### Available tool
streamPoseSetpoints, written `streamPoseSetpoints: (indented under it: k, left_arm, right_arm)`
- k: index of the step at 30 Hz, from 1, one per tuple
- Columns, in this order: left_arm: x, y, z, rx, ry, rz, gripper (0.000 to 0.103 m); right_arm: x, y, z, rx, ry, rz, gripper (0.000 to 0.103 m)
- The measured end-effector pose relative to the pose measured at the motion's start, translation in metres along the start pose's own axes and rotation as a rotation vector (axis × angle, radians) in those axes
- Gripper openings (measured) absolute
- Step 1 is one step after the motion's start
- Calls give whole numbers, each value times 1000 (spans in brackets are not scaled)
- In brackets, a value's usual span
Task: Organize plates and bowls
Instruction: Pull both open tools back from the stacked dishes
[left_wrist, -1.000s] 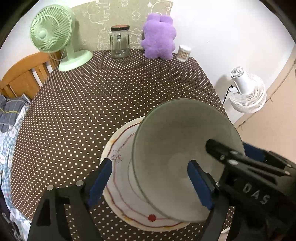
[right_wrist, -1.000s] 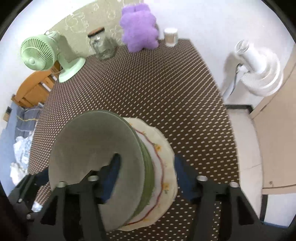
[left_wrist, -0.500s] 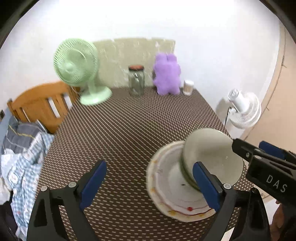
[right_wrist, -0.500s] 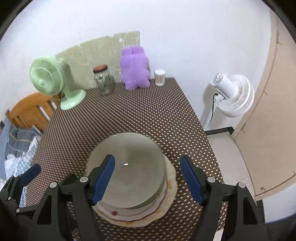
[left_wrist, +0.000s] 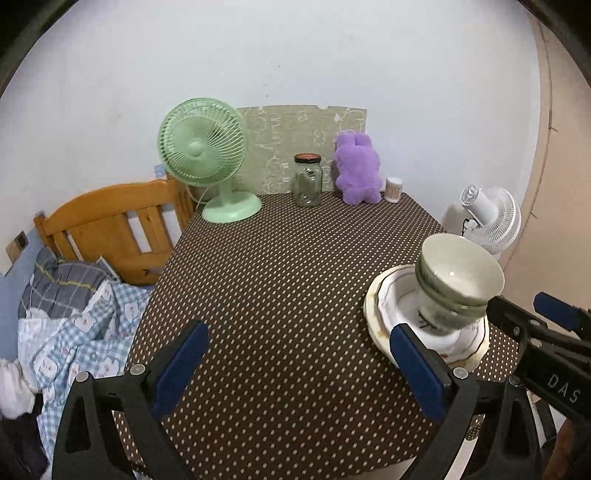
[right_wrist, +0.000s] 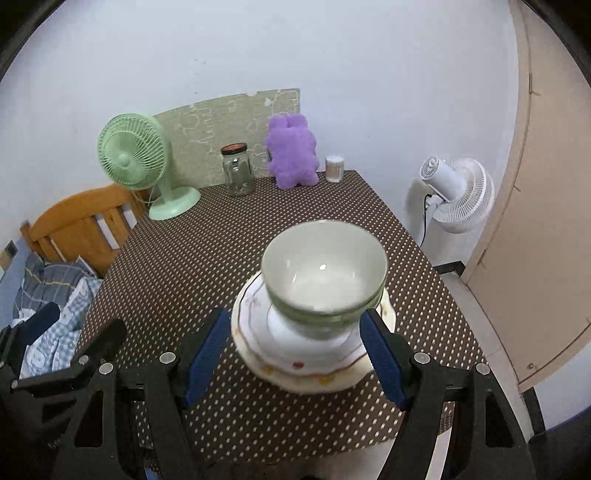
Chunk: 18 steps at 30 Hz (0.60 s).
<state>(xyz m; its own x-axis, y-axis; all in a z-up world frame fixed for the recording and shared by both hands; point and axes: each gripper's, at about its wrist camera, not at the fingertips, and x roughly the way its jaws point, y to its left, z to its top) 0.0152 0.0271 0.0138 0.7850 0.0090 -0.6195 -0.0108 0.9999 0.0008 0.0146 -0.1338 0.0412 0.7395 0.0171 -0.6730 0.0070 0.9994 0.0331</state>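
Apparently we are close to the end of the tidying. On the dotted tablecloth (right_wrist: 207, 258) the crockery stands as one stack: a pair of nested green bowls (right_wrist: 323, 273), rim-up, sits in the hollow of the plates (right_wrist: 258, 354), and the plates themselves look to be two or three, one on another, though we cannot count them surely. In the right wrist view the stack stands at the centre, just beyond our fingers; in the left wrist view it lies at about four o'clock, near the table's right edge.

Our right gripper (right_wrist: 295, 358) has its jaws spread wide, one finger to either side of the plates, and grips nothing; whether the pads touch the plate rim we cannot tell, but they seem apart from it. Our left gripper (left_wrist: 299, 363) is likewise spread wide and bare, hanging over bare cloth at six o'clock, with the stack off beside its right-hand finger.

At the far end, around twelve o'clock, stand the green fan (left_wrist: 203, 147), the glass jar (left_wrist: 307, 179), the purple plush toy (left_wrist: 357, 168) and a small white pot (left_wrist: 393, 189); no other plate or bowl shows among them.

So we judge the gathering done: nothing loose is left to fetch. What may remain is small. The upper bowl appears to sit a little askew in the lower, and the stack is near the edge, so a nudge to square it or shift it inward could be all that is wanting.
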Motion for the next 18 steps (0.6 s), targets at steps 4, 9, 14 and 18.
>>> streamPoseSetpoints:
  k: [4,9,14,18]
  left_arm:
    - [-9,3,-15,-21,-17,19,100]
    - [-21,1,-34,-48,-26,26,100]
    - [-31,-2,-51,-57,-34,38,100]
    - [-36,-4,-58,-54,-43,38,100]
  right_arm:
    - [-4,2,-15,-8,-3,9,76]
    - [-15,2,-33,-20,-15,27,76]
    - [-26,-2,-49,-25,-44,34,81]
    - [-33,-5,-60,-14,-55,35,81]
